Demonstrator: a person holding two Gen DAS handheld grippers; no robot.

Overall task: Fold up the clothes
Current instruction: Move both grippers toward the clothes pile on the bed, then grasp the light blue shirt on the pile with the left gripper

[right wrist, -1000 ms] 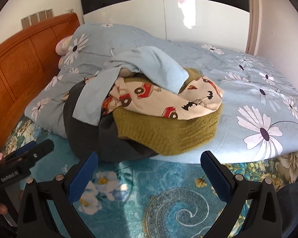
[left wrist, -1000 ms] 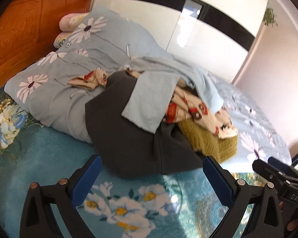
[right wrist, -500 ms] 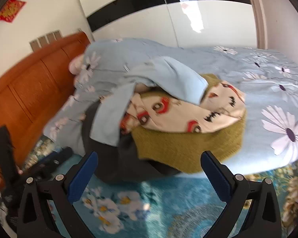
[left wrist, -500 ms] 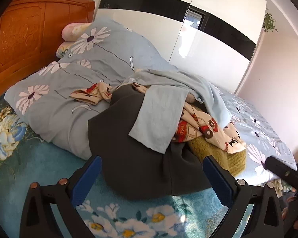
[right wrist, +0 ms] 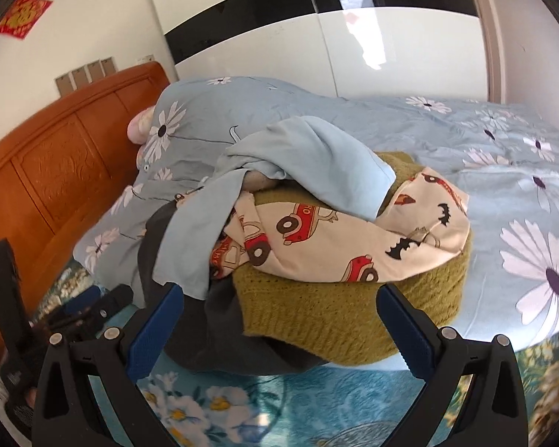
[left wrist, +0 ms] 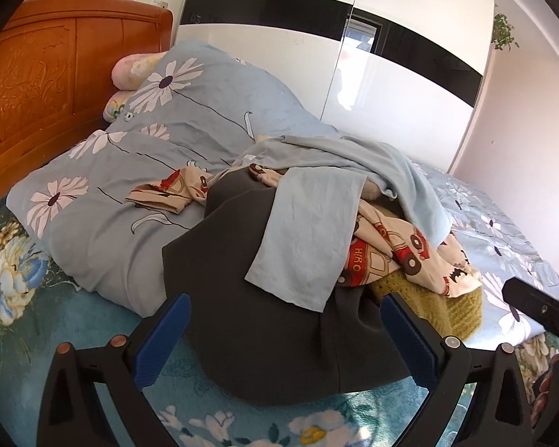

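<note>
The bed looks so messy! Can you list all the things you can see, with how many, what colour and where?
shirt: 1, light blue, top of the clothes pile
pyjamas: 1, cream with red cars, under the shirt
sweater: 1, olive green knit, bottom of the pile, near edge
dark garment: 1, dark grey, spilling off the pile's left side
duvet: 1, pale blue with white flowers, heaped behind the pile
pillows: 2, pink, against the headboard
bedsheet: 1, teal with flowers, in front of the pile
headboard: 1, orange wood, left
wardrobe: 1, white with a black stripe, behind the bed
left gripper: 1, black with blue pads, open, before the dark garment
right gripper: 1, same colours, open, before the sweater
</note>
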